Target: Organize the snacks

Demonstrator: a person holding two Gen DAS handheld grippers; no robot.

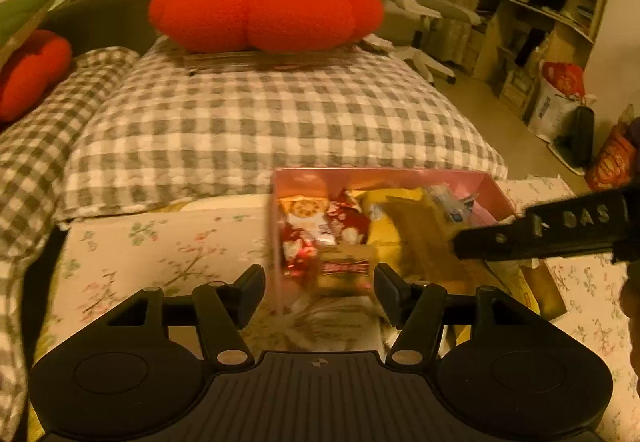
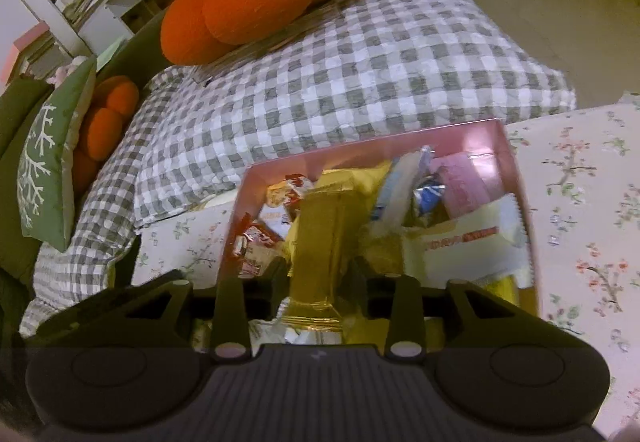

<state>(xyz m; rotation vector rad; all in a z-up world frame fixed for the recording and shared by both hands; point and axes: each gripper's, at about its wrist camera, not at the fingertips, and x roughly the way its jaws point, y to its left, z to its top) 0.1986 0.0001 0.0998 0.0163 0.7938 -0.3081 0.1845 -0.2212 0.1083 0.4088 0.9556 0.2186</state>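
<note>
we've got our right hand-held gripper [image 2: 316, 274] clenched on a long gold snack bar [image 2: 320, 242], holding it over the near end of the pink box [image 2: 516, 178], which sits on the floral bedsheet [image 2: 580, 202] and is packed with mixed snack packets. our left hand-held gripper [image 1: 319, 280] hangs released, fingers apart with nothing between them, just above the box's near left corner, while the checked quilt [image 1: 260, 114] and the orange pumpkin cushion [image 1: 264, 8] lie beyond.
</note>
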